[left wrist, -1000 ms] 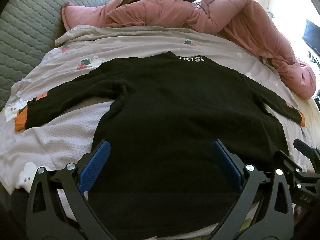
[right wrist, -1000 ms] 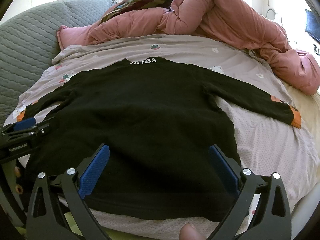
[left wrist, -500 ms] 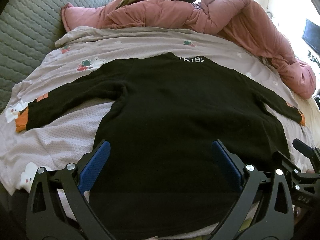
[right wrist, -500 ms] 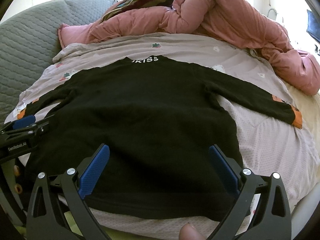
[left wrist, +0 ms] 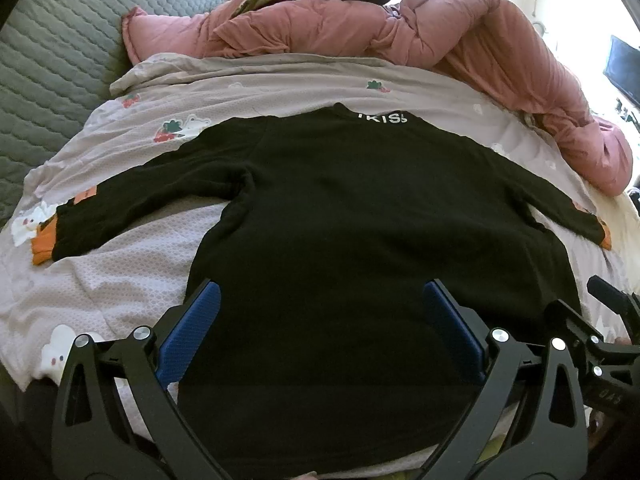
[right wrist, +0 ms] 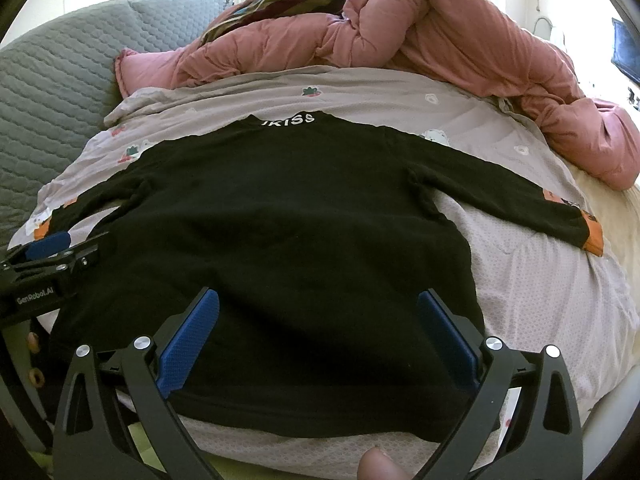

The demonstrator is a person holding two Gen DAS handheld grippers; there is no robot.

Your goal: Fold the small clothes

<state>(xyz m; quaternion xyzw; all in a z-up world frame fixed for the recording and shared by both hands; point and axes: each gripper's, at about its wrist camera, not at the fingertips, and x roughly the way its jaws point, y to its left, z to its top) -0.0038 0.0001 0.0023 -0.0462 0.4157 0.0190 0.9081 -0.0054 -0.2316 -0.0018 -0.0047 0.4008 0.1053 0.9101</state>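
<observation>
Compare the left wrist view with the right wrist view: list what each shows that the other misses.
Only the left wrist view shows the full left sleeve with its orange cuff, and the right gripper from the side at the frame's right edge.

Only the right wrist view shows the full right sleeve, the sweater's hem, a fingertip at the bottom edge, and the left gripper from the side.

Both show the black sweater spread flat on the printed bedsheet, the pink duvet behind, and wide-open blue-padded fingers.

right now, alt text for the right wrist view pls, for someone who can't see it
A black long-sleeved top lies spread flat on a bed sheet, sleeves out, orange cuffs. The open right gripper hovers over its hem, the left gripper at the left edge; a pink duvet is bunched behind.
</observation>
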